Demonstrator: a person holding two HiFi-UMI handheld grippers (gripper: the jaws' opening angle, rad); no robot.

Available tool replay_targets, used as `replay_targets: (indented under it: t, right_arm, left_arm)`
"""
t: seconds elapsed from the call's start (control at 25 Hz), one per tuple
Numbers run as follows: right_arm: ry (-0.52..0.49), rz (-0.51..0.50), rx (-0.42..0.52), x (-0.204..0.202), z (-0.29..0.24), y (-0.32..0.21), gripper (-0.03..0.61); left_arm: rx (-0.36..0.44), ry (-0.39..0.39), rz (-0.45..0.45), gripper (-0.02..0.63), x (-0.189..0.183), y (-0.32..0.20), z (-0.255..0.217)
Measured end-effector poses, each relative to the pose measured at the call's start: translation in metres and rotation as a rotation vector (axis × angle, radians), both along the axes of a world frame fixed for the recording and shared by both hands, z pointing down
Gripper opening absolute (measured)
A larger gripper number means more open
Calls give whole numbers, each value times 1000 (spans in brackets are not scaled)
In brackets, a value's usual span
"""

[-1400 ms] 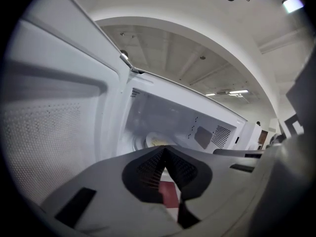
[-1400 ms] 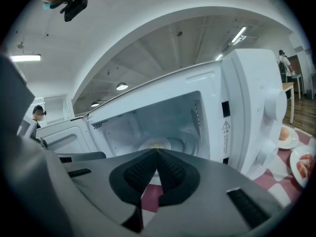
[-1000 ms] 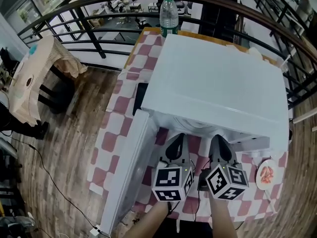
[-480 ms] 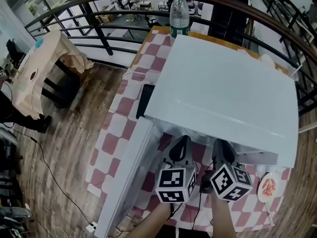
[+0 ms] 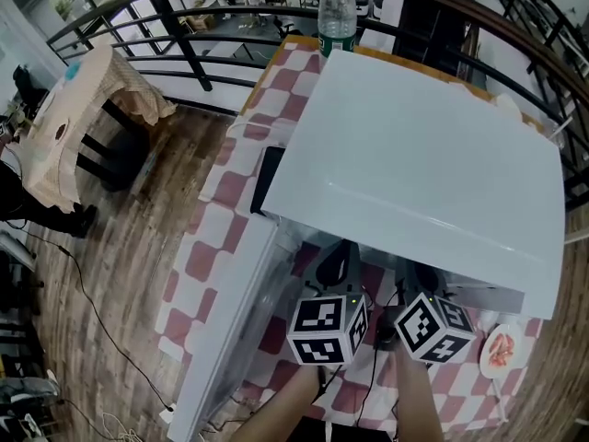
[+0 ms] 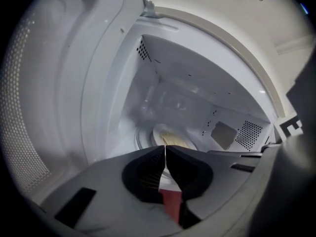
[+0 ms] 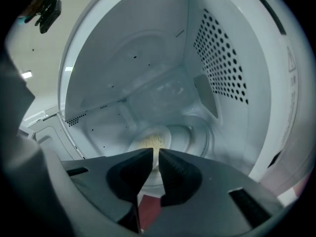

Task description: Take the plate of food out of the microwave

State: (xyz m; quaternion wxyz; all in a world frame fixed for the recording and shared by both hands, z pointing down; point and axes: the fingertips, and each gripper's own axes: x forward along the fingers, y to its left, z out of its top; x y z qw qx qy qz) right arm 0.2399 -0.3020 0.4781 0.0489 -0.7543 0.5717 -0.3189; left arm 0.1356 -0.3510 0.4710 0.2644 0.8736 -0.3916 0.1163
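- Two hand-held grippers point into one open white microwave (image 5: 414, 155), side by side, each with a marker cube.
- Left gripper (image 6: 165, 150): its jaws have just been opening and stand barely apart, a thin slit with nothing between them.
- Right gripper (image 7: 153, 154): its jaws have just been opening too, to a narrow gap that is also empty.
- One plate of food (image 6: 170, 138), pale yellow, sits on the microwave's round tray, ahead of both grippers and untouched.
- One microwave door (image 5: 225, 330) hangs wide open on the left.
- One water bottle (image 5: 336, 12) stands behind the microwave.
- One small plate (image 5: 500, 350) of pinkish food lies to the right on the table.
- One dark flat object (image 5: 267, 178), possibly a phone, lies beside the microwave.
- A red-and-white checked tablecloth (image 5: 216, 238) covers the table.
- Beyond it are a wooden floor (image 5: 120, 274), a black railing (image 5: 175, 26) and a cloth-draped side table (image 5: 64, 127).
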Motion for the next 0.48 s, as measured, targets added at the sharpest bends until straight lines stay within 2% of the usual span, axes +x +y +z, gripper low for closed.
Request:
replay_targets:
  t: [0.2, 0.28, 0.36, 0.48]
  right_arm:
    - [-12, 10, -7, 5, 5, -3, 68]
    - [-23, 10, -6, 6, 6, -5, 109]
    - [-31, 9, -6, 7, 7, -7, 112]
    - [-39, 13, -11, 8, 10, -9, 112]
  left_arm:
    - [-9, 16, -9, 31, 4, -6, 1]
    - [-19, 26, -7, 56, 8, -9, 2]
    - [-33, 31, 0, 90, 11, -10, 4]
    - [-49, 27, 1, 94, 14, -11, 7]
